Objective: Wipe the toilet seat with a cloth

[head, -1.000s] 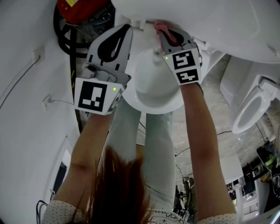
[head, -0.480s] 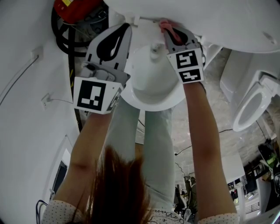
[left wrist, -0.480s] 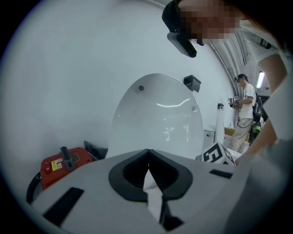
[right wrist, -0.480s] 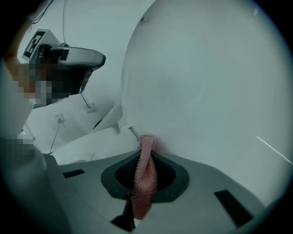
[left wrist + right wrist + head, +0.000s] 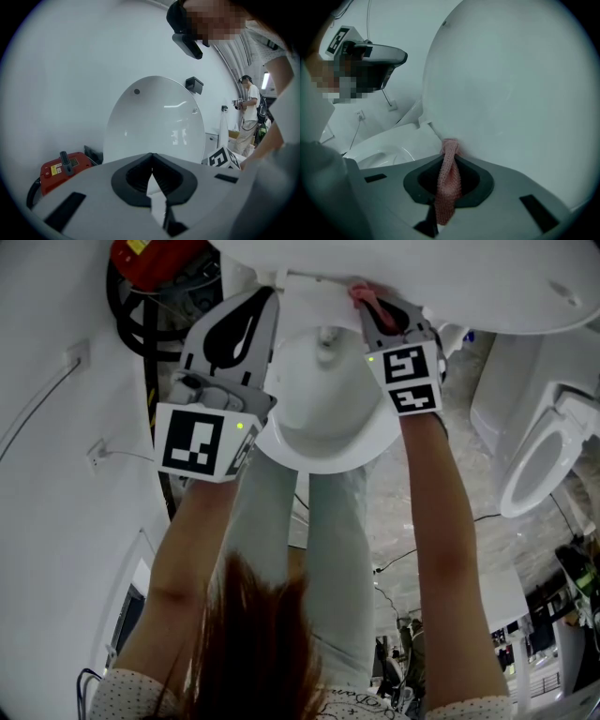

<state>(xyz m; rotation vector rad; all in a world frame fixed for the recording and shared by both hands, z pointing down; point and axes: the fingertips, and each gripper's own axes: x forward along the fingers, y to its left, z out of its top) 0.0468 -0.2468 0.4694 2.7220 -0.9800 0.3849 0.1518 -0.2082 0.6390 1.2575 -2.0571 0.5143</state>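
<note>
- Where the two grippers meet at the top centre of the head view, a white toilet stands with its lid (image 5: pixel 511 84) raised.
- Seat (image 5: pixel 382 140): down on the bowl, lower left of the right gripper view; no gripper touches it.
- Right gripper (image 5: pixel 364 298): upper centre-right of the head view, jaws closed on the cloth.
- Cloth (image 5: pixel 449 180): pink knit, pinched into a narrow strip between the right jaws. Its far end sticks out past the tips and touches the lid near the lid's lower edge, beside the hinge and above the back of the seat.
- Left gripper (image 5: pixel 270 298): upper centre-left of the head view, jaws closed tip to tip with nothing held. The lid shows white behind them.
- Red device (image 5: pixel 63 168): lower left of the left gripper view, beside the toilet by the wall, with a black hose (image 5: pixel 131 310) coiled round it.
- Second toilet (image 5: pixel 539 474): right edge of the head view, well apart.
- Wall socket (image 5: pixel 98 457): left of the head view, cable attached.
- Second person (image 5: pixel 248 117): standing, far right of the left gripper view.
</note>
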